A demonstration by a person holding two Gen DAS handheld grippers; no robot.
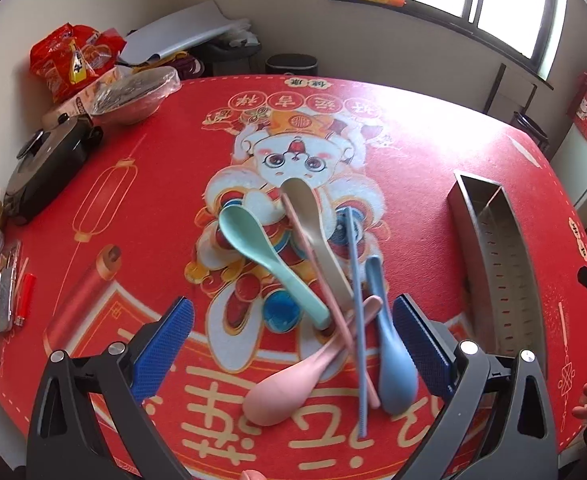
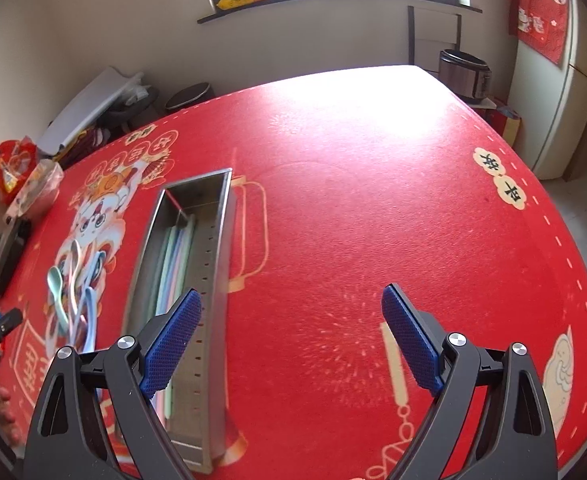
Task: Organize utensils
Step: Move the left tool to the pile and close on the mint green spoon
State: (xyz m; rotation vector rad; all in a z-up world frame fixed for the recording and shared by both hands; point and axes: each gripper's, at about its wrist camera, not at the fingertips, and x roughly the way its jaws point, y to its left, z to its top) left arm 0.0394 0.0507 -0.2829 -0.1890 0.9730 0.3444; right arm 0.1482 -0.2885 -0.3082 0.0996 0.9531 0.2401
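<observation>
A loose pile of utensils lies on the red tablecloth [image 1: 141,216]: a mint spoon [image 1: 269,260], a beige spoon [image 1: 313,232], a pink spoon [image 1: 289,384], a blue spoon [image 1: 389,340], a blue chopstick [image 1: 356,304] and a pink chopstick [image 1: 325,292]. My left gripper [image 1: 293,344] hangs open above the pile, with nothing pressed between its pads. A long steel utensil tray [image 2: 209,280] stands to the right of the pile and holds several pastel chopsticks [image 2: 173,268]. My right gripper [image 2: 291,340] is open and empty over the cloth beside the tray.
Along the table's left edge sit a black electric pot [image 1: 49,164], a covered bowl [image 1: 133,96], red snack bags [image 1: 73,56], a red lighter [image 1: 27,296] and a metal case [image 1: 5,296]. A rice cooker [image 2: 465,74] and a fridge [image 2: 565,92] stand beyond the far right corner.
</observation>
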